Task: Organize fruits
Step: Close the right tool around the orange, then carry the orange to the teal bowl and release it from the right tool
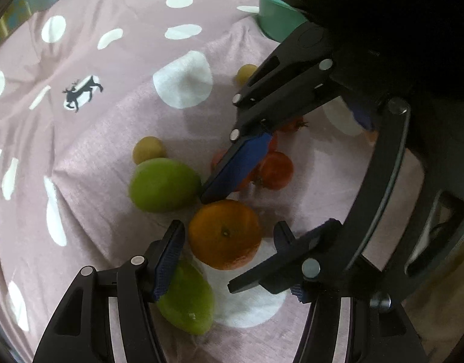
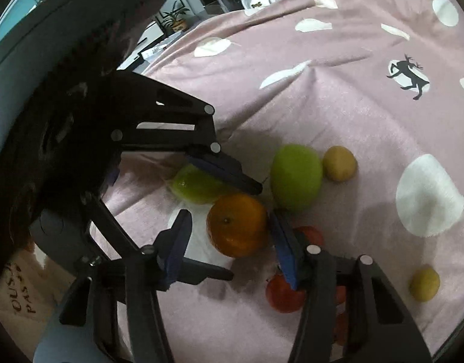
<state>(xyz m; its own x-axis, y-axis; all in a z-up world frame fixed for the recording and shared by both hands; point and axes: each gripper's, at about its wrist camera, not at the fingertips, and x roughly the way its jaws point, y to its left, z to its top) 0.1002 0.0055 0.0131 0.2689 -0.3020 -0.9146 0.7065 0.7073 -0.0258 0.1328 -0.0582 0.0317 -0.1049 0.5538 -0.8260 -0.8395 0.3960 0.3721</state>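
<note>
An orange (image 1: 225,233) lies on the pink spotted bedsheet (image 1: 95,139) among other fruit. My left gripper (image 1: 228,236) is open, its fingers on either side of the orange. My right gripper (image 2: 230,231) is open too and straddles the same orange (image 2: 236,228) from the opposite side. One green fruit (image 1: 163,184) lies just beyond the orange, another (image 1: 188,301) lies under my left finger. Red fruits (image 1: 274,169) sit behind the right gripper's blue pad. Small yellow fruits (image 1: 148,149) (image 1: 245,73) lie farther off.
A teal bowl (image 1: 274,18) stands at the far edge of the sheet, partly hidden by the right gripper's body. A white cup-like object (image 1: 343,115) sits behind the gripper. Beyond the bed, the right wrist view shows cabinets and a potted plant (image 2: 176,18).
</note>
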